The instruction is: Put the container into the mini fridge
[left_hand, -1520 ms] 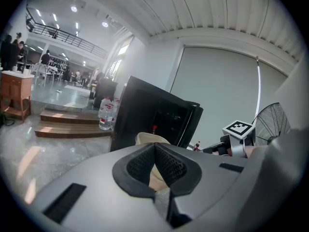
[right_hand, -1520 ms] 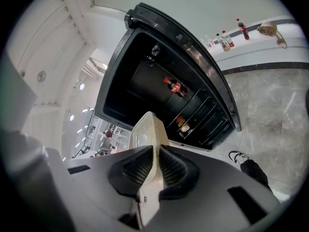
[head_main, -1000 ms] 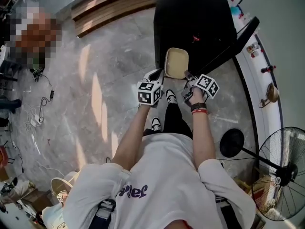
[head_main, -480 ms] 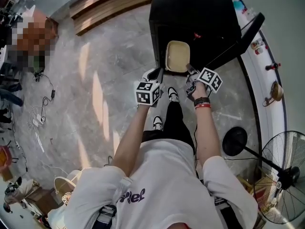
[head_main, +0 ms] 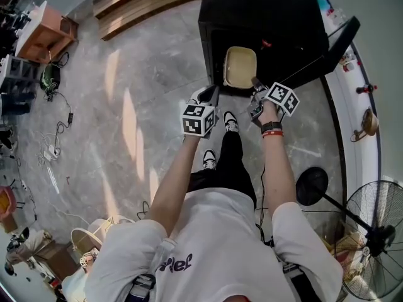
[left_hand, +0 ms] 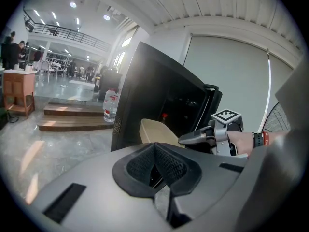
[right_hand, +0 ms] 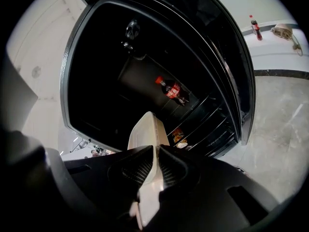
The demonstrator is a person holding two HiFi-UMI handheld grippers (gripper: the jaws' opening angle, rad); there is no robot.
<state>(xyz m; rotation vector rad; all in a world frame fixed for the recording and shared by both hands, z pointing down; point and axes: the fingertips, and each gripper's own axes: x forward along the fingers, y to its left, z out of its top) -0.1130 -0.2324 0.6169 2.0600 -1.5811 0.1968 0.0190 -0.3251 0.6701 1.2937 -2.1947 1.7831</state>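
Note:
My right gripper [head_main: 255, 85] is shut on the near rim of a beige container [head_main: 240, 67], which it holds out at the mouth of the black mini fridge [head_main: 264, 17]. In the right gripper view the rim [right_hand: 145, 134] is pinched between the pads [right_hand: 166, 166], with the dark fridge interior and a cola bottle [right_hand: 171, 89] beyond it. My left gripper [head_main: 211, 99] hangs just left of the container, apart from it, with its jaws together on nothing. The left gripper view shows the container [left_hand: 157, 132] and the right gripper [left_hand: 198, 138] before the fridge [left_hand: 159, 95].
The fridge door [head_main: 327, 49] stands open to the right, with small items on its shelves [right_hand: 178, 137]. A floor fan [head_main: 371, 231] stands at the right. Wooden steps [head_main: 145, 5] and a water bottle [left_hand: 110, 105] lie left of the fridge. The floor is grey marble.
Both grippers have moved forward and a little down toward the fridge. The container has gone from in front of the fridge to its open mouth.

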